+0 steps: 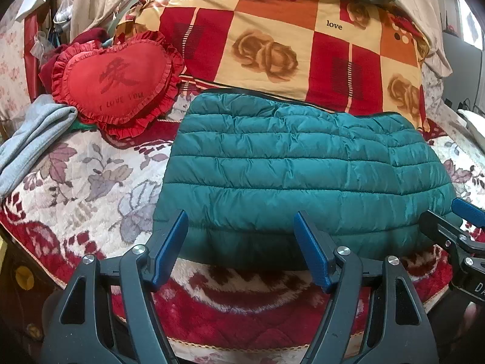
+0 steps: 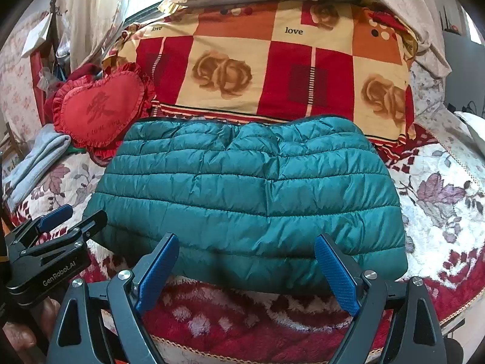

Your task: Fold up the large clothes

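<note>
A teal quilted down jacket (image 1: 291, 170) lies folded into a flat rectangle on the bed; it also shows in the right wrist view (image 2: 248, 191). My left gripper (image 1: 241, 221) is open and empty, just in front of the jacket's near edge. My right gripper (image 2: 245, 242) is open and empty, also at the near edge. The right gripper shows at the right edge of the left wrist view (image 1: 448, 215), and the left gripper shows at the lower left of the right wrist view (image 2: 75, 212). Neither holds the jacket.
A red and white floral blanket (image 1: 91, 188) covers the bed. A red heart cushion (image 1: 118, 82) and a grey garment (image 1: 33, 139) lie to the left. A folded checkered quilt (image 1: 288, 48) lies behind the jacket. The bed's front edge is close below the grippers.
</note>
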